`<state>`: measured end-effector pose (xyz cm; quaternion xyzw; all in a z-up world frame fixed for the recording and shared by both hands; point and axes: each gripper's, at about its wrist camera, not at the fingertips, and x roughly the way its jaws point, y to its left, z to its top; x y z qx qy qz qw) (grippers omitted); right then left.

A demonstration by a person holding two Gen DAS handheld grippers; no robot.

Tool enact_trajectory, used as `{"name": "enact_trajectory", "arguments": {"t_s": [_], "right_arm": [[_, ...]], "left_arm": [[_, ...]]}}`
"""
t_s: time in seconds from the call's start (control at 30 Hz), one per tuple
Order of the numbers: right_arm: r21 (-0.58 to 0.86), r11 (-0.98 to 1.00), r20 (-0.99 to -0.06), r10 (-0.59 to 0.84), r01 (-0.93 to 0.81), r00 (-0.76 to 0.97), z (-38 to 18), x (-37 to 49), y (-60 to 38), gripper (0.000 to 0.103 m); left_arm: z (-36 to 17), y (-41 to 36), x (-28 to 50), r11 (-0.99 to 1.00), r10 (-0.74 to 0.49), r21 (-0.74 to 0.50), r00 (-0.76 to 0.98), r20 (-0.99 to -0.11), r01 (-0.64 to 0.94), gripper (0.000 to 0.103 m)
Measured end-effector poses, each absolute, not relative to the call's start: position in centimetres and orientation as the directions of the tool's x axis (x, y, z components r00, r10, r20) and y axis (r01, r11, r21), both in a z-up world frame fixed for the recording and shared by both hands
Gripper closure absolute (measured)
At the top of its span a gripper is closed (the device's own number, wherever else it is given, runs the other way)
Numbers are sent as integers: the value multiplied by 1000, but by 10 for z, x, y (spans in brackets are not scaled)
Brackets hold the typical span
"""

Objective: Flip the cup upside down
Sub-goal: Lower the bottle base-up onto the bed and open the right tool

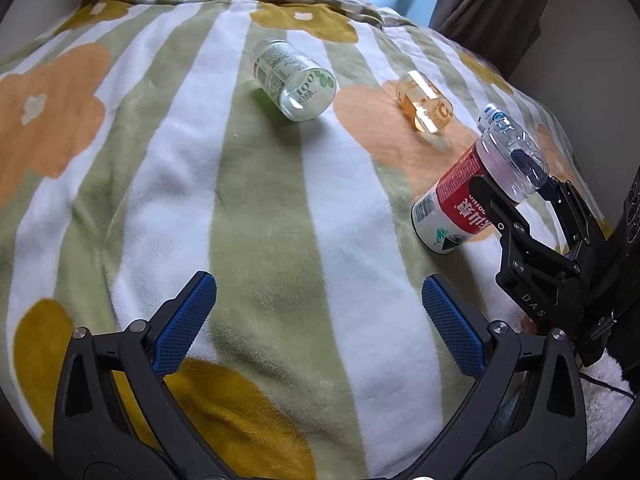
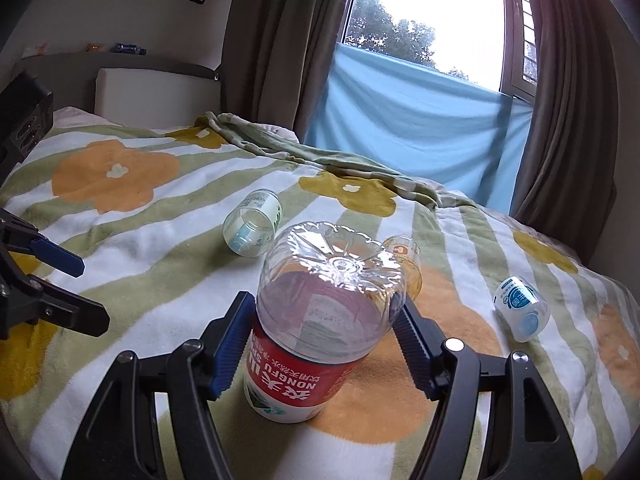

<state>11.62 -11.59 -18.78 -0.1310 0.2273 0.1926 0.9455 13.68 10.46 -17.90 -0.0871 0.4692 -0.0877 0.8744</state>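
Right tongs (image 2: 326, 330) grasping inverted cup (image 2: 316, 320); left tongs (image 1: 318, 316) released; only right wrist view shows window (image 2: 424, 16).

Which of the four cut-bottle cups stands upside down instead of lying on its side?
The red-labelled cup, mouth down on the blanket between the right hand-held gripper fingers. The green-labelled, orange and blue-labelled cups lie on their sides.

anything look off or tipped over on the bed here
Yes: three cut-bottle cups lie on their sides on the blanket: the green-label cup, the orange cup and the blue-label cup. The red-label cup, base up, sits between the right gripper fingers.
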Motion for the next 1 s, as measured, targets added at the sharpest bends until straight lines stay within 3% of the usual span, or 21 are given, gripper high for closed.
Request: {"name": "enact_trajectory", "arguments": {"t_s": [0.1, 0.17, 0.7, 0.73, 0.77, 1.0], "right_arm": [[-99, 892, -503, 338, -442, 795, -187, 121, -119, 32], [-57, 896, -519, 350, -440, 780, -188, 125, -120, 10], [60, 920, -482, 366, -386, 796, -167, 116, -143, 10], [68, 919, -475, 371, -388, 798, -161, 112, -145, 9], [73, 919, -471, 374, -387, 799, -155, 108, -148, 0], [29, 948, -428, 299, -317, 853, -90, 77, -168, 0]], "left_arm": [[-178, 104, 136, 970, -233, -231, 546, -805, 73, 1], [-177, 104, 136, 970, -233, -231, 546, -805, 73, 1], [-154, 92, 128, 976, -210, -198, 595, -776, 86, 1], [-149, 90, 126, 976, -210, -198, 604, -769, 88, 1], [-143, 88, 124, 976, -209, -196, 614, -761, 90, 1], [-79, 77, 103, 983, -177, -149, 742, -647, 105, 1]]}}
